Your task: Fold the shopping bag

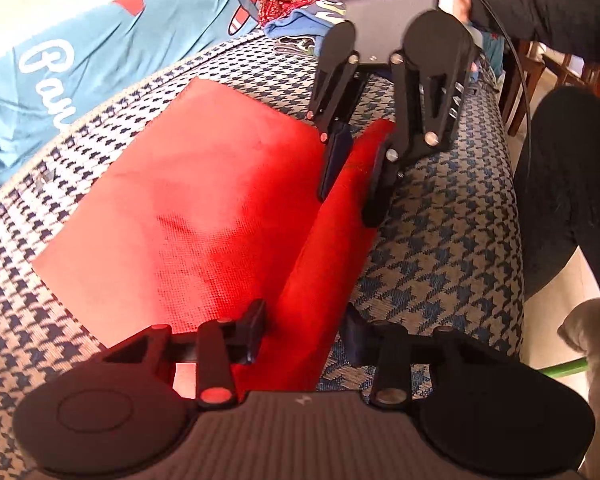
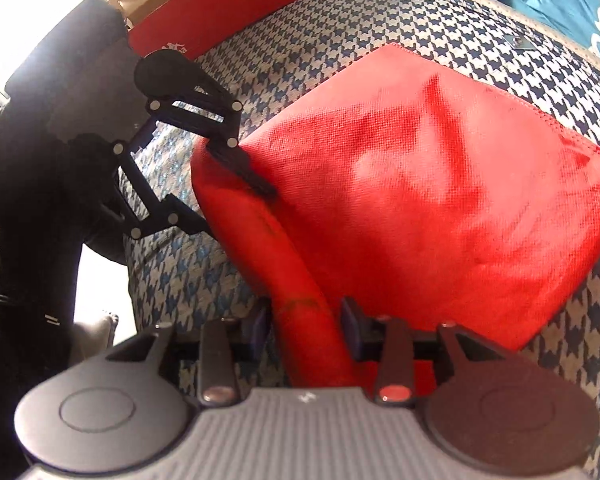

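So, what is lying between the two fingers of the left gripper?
The raised red fold of the shopping bag runs between the left gripper fingers, seen in the left wrist view.

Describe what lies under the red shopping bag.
The red shopping bag lies on a blue-and-white houndstooth cushion, which shows all around it. Whatever is directly beneath the bag stays covered.

A home is suggested: an upholstered seat [image 1: 440,248] covered in blue houndstooth fabric, loose clothing [image 1: 60,64] heaped behind it, wooden chair legs [image 1: 518,92] over a pale floor, and a red box [image 2: 220,4] are seen.
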`<state>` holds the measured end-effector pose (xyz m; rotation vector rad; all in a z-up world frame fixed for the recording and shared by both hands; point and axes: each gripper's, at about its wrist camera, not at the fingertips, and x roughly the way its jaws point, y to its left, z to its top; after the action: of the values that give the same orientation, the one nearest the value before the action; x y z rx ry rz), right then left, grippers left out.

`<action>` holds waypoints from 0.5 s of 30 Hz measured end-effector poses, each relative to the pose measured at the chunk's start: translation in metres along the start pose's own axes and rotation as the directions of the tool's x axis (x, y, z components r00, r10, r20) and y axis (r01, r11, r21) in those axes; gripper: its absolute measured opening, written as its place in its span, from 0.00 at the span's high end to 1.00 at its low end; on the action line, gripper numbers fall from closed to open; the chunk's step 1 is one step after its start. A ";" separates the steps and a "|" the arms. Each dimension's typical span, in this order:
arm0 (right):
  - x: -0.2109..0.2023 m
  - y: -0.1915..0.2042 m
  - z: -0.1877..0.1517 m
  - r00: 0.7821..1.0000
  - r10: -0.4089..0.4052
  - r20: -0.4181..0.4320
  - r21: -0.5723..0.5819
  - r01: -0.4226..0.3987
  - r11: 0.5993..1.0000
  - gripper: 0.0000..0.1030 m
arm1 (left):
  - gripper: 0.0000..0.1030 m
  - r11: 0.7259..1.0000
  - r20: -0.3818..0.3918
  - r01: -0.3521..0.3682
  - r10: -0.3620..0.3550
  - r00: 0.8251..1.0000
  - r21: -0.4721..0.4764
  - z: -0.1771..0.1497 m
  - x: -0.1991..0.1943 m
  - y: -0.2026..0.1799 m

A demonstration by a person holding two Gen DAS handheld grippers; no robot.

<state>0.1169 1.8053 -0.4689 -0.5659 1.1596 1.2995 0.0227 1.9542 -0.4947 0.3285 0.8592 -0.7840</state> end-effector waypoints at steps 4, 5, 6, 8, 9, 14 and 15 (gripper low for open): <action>-0.008 0.015 -0.007 0.994 -0.100 0.045 -0.051 0.103 0.993 0.55 | 0.64 0.997 -0.017 0.064 -0.064 0.998 -0.039 0.002 0.004 0.017; -0.011 0.020 -0.009 0.990 -0.130 0.055 -0.069 0.134 0.989 0.55 | 0.64 0.996 -0.022 0.076 -0.077 0.997 -0.044 0.003 0.005 0.019; -0.013 0.025 -0.012 0.985 -0.160 0.065 -0.087 0.165 0.982 0.55 | 0.64 0.994 -0.031 0.094 -0.096 0.995 -0.050 0.004 0.006 0.022; -0.020 0.036 -0.017 0.968 -0.230 0.104 -0.121 0.242 0.963 0.52 | 0.64 0.993 -0.042 0.108 -0.110 0.993 -0.047 0.005 0.008 0.023; -0.024 0.041 -0.019 0.958 -0.253 0.133 -0.123 0.269 0.955 0.52 | 0.64 0.992 -0.047 0.115 -0.117 0.992 -0.048 0.007 0.008 0.024; -0.041 0.067 -0.023 0.913 -0.299 0.278 -0.141 0.347 0.927 0.56 | 0.64 0.987 -0.062 0.144 -0.148 0.987 -0.067 0.010 0.009 0.028; -0.038 0.074 -0.022 0.908 -0.298 0.295 -0.156 0.353 0.922 0.56 | 0.63 0.987 -0.066 0.147 -0.152 0.986 -0.067 0.011 0.009 0.029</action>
<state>0.0456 1.7880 -0.4238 -0.6824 0.6761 1.1657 0.0536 1.9632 -0.4963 0.2397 0.9813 -0.8871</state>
